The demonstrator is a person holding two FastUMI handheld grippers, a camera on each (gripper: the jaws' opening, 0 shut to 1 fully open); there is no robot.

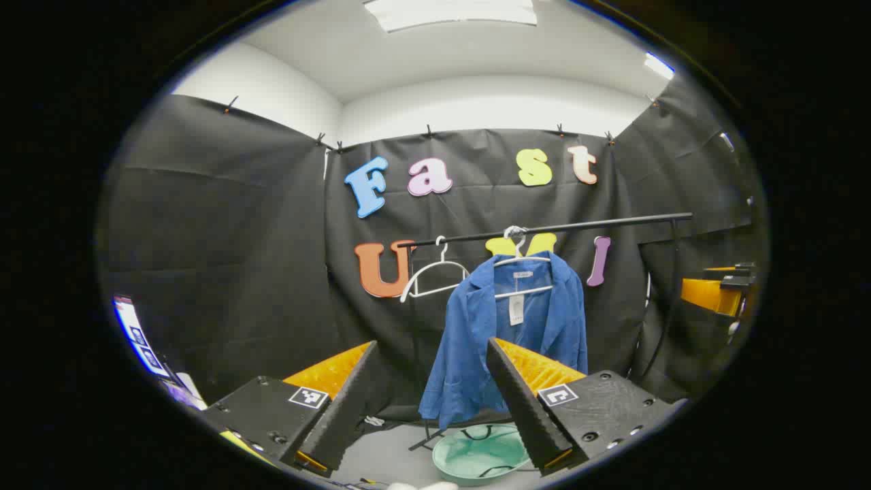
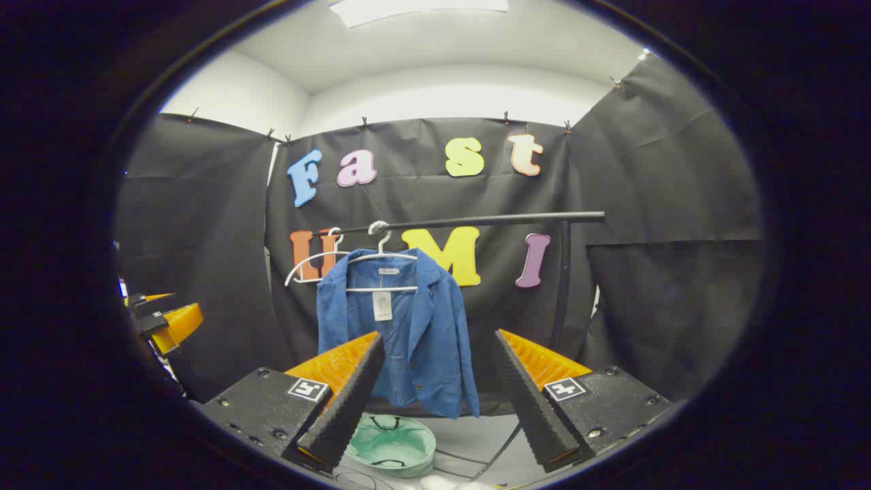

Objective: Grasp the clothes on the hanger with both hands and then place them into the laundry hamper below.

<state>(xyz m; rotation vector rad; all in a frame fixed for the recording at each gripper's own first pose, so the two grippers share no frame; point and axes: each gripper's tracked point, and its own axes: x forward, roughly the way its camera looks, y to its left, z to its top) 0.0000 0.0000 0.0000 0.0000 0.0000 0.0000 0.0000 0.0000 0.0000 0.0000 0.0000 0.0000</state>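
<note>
Left gripper view: left tongs point(image 1: 425, 401) level, aimed at the rail point(image 1: 551, 228), fingers wide apart, nothing between them. Blue shirt point(image 1: 507, 340) hangs from a white hanger point(image 1: 520, 262) on the rail, beyond the tongs and untouched. The right finger covers part of the shirt's lower hem. A second, bare white hanger point(image 1: 435, 275) hangs left of the shirt. Green hamper point(image 1: 480, 456) sits on the floor below the shirt, partly hidden by the right finger. Right tongs point(image 1: 718, 289) appear at the right edge, beside the rail's end, cut off; spread cannot be told.

Right gripper view: right tongs point(image 2: 435, 395) level, fingers wide apart and empty. Shirt point(image 2: 401, 333) hangs beyond them, its lower left corner behind the left finger. Hamper point(image 2: 395, 446) lies below the shirt. Left tongs point(image 2: 163, 320) sit at the left edge, well left of the shirt, too cropped to judge.
</note>
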